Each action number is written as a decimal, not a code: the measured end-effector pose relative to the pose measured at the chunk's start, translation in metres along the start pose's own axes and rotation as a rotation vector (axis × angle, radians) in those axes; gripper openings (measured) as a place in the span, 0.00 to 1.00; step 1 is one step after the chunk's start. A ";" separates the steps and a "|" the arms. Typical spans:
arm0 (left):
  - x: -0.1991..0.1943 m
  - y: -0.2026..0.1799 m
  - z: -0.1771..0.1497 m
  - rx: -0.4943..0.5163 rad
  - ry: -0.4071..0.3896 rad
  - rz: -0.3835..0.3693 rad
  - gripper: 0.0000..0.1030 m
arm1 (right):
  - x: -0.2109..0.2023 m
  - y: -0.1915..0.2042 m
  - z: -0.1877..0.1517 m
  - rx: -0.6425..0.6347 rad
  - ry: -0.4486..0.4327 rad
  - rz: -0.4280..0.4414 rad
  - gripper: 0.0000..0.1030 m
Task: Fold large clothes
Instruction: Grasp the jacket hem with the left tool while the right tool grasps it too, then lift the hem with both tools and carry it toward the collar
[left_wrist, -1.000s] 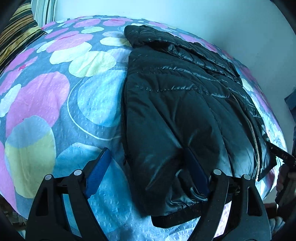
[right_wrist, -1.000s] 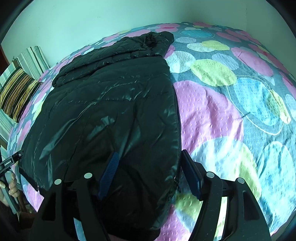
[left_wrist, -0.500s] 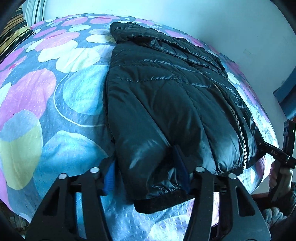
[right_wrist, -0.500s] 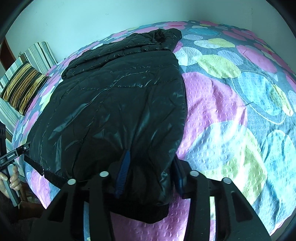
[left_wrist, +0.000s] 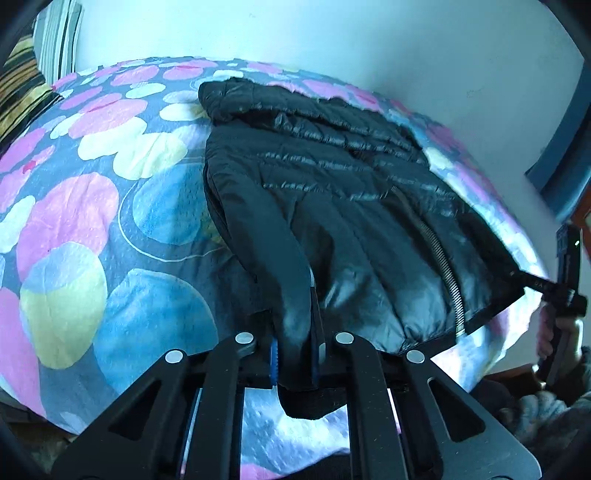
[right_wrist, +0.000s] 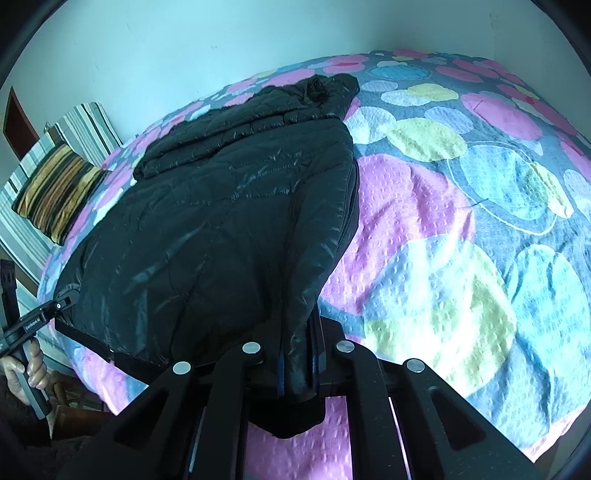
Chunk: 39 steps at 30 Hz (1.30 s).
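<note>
Right wrist — striped pillow (right_wrist: 55, 192) beside jacket (right_wrist: 221, 221)

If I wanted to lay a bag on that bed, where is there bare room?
Two bare stretches of bedspread: one from the black jacket out to its right in the right wrist view, the other on the jacket's opposite side, toward the striped pillows. The near hem is crowded: the left gripper and right gripper have just closed on it.
</note>
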<state>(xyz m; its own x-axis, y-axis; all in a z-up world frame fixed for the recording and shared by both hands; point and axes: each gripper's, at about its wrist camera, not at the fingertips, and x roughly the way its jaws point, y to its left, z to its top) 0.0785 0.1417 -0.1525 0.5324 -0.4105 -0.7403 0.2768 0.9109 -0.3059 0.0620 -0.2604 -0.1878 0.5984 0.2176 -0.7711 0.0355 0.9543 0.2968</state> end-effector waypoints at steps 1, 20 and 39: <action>-0.011 0.002 0.002 -0.028 -0.020 -0.030 0.10 | -0.006 -0.001 0.000 0.007 -0.010 0.015 0.08; -0.033 0.005 0.159 -0.041 -0.216 -0.050 0.09 | -0.043 0.018 0.129 0.061 -0.219 0.257 0.08; 0.168 0.070 0.265 -0.134 0.018 0.090 0.08 | 0.155 -0.028 0.250 0.260 -0.017 0.122 0.08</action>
<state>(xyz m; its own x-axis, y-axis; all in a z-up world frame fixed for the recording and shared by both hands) 0.3991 0.1255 -0.1401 0.5350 -0.3275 -0.7788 0.1187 0.9418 -0.3146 0.3537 -0.3045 -0.1754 0.6242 0.3222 -0.7117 0.1648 0.8362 0.5231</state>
